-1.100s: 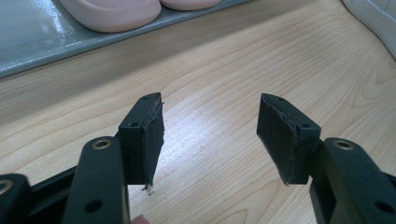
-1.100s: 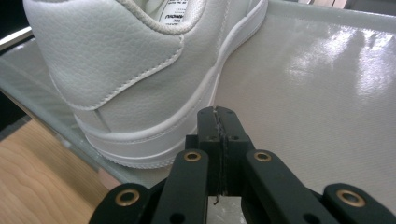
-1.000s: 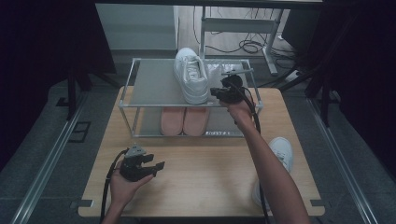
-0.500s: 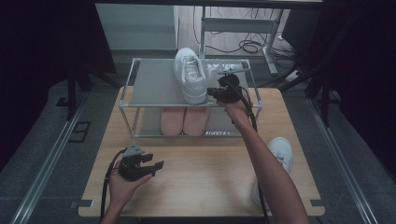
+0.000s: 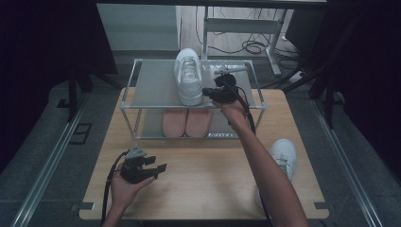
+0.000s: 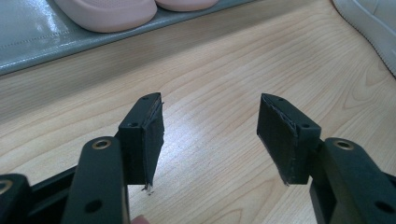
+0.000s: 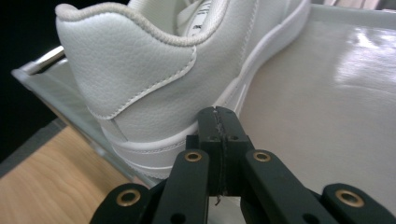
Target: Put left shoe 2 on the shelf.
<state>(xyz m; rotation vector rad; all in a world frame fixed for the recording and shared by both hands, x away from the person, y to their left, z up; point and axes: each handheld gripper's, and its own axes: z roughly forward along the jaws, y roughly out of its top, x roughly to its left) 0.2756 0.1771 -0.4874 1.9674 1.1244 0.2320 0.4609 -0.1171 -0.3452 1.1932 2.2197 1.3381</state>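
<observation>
A white sneaker [image 5: 188, 75] stands on the top shelf of a grey metal rack [image 5: 151, 90], toe pointing away. My right gripper [image 5: 206, 92] is shut and empty at the sneaker's heel side. In the right gripper view its closed tips [image 7: 219, 119] rest against the white sole of the sneaker [image 7: 140, 70], just by the heel. A pair of pink slippers [image 5: 186, 122] sits on the lower shelf. My left gripper [image 5: 158, 164] is held open and empty over the table's front left. In the left gripper view the left gripper [image 6: 210, 135] shows bare wood between its jaws.
A second white sneaker [image 5: 283, 156] lies on the wooden table [image 5: 203, 189] at the right, beside the person's right forearm. It also shows as the second sneaker [image 6: 369, 23] past the left jaws, with the slippers [image 6: 112, 11] on the rack's lower shelf.
My right gripper has edged left toward the sneaker's heel, and the sneaker looks nudged slightly left on the shelf. The left hand has stayed put.
</observation>
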